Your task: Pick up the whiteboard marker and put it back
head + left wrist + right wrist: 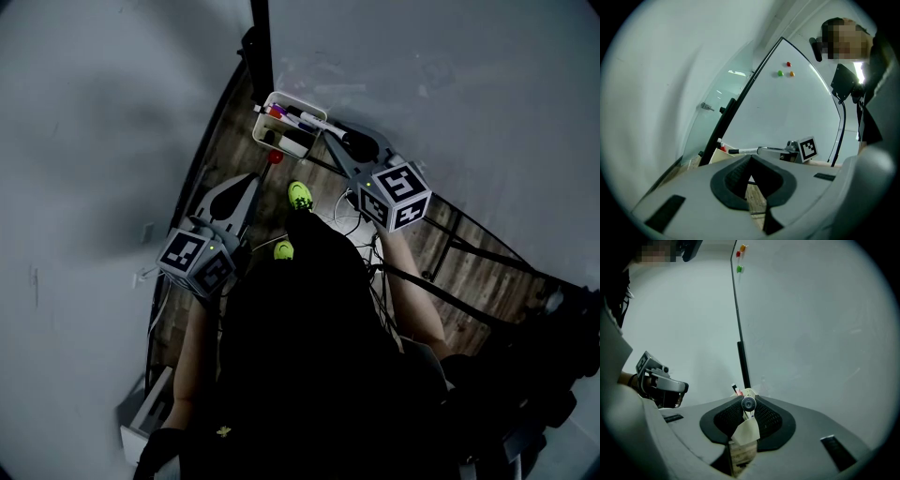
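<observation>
My right gripper point(345, 141) is shut on a whiteboard marker point(314, 123), a white barrel with a dark cap. It holds the marker level over a white holder point(265, 105) that has several other markers in it, low on the whiteboard. In the right gripper view the marker's round end point(749, 403) shows between the pads. The left gripper view shows the marker point(743, 151) from the side, sticking out of the right gripper point(761, 150) above the holder point(712, 157). My left gripper point(239, 192) hangs lower and to the left, with its jaws together and nothing in them.
The whiteboard point(787, 112) stands on a dark frame point(726, 122) beside a pale wall, with three small magnets point(788, 64) near its top. Below are a wood floor point(469, 272), cables, the person's bright green shoes point(300, 194) and a pale box point(145, 417).
</observation>
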A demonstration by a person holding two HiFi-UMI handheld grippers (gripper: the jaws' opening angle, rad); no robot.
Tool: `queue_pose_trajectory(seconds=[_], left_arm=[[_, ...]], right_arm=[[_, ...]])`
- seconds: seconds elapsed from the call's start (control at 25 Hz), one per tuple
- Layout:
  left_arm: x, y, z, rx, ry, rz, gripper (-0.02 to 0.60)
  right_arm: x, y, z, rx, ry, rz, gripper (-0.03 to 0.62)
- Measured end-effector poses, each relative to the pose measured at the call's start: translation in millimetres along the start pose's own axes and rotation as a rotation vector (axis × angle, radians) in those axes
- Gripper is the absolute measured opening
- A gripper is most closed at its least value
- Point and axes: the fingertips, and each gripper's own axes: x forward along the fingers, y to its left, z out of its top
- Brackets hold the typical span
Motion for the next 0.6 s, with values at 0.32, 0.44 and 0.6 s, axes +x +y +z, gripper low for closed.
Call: queue_pose_trajectory(seconds=[0.32,0.44,0.6], left_arm=[[-2.2,-2.1,-2.4,0.007,-0.010,-0.014,0.032],[-1.0,-2.6,-2.4,0.023,-0.018,-0.025,0.032],[-0.5,-5.6,-4.3,0.017,-0.023,-0.047,0.032]], right_arm=[[-5.8,6.1,9.9,-0.022,-0.026,-0.004,0.063],[-8.0,10.3,12.8,-0.029,-0.035,-0.004,0.063],[-12.7,19.0,17.0,-0.045,-0.046,-0.003,0.063]])
